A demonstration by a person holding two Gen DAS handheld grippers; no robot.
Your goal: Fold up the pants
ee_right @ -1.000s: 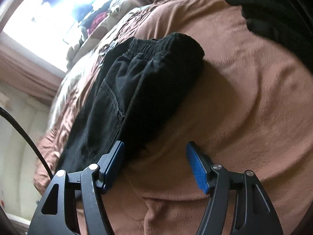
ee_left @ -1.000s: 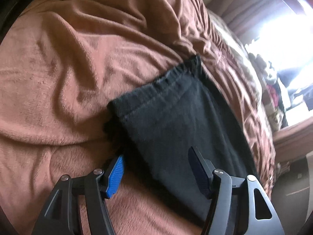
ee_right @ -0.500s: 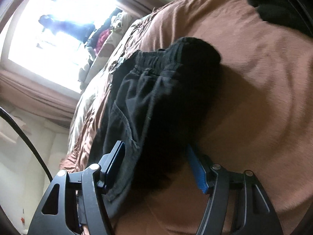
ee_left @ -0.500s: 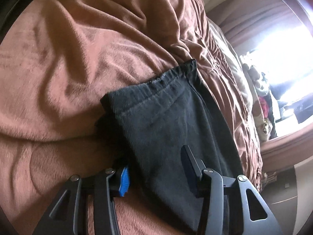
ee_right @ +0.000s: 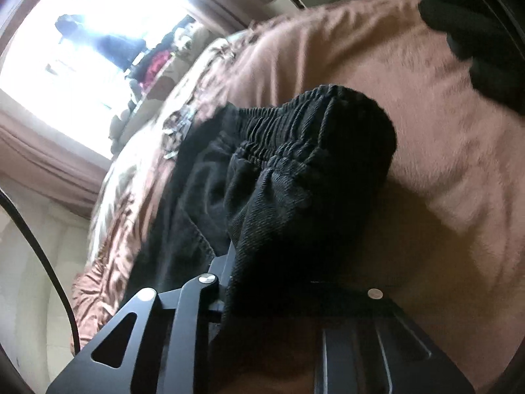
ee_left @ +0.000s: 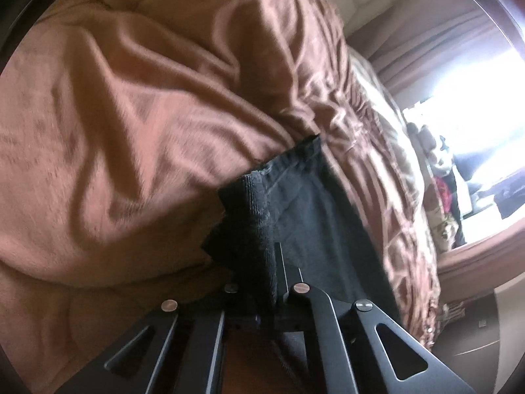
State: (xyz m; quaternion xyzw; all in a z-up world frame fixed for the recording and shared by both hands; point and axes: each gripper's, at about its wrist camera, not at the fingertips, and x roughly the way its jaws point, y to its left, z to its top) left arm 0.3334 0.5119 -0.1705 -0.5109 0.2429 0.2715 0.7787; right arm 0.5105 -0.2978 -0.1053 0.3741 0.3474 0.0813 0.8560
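While the black pants lie on the brown blanket of the bed, the left gripper is clamped on a bunched hem corner, and the right gripper pinches the fabric near the elastic waistband.

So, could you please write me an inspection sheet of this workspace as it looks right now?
Surface: brown blanket over a bed, heavily wrinkled.
Job's things: black pants lying on the blanket, elastic waistband bunched up in the right view.
Clutter: another dark fabric item at the far corner of the bed.
Grippers: left gripper shut on a fold of the pants; right gripper shut on the waistband end.
Cables: one black cable at the left of the right view.
Surroundings: bright window, curtains, blurred items on the sill.
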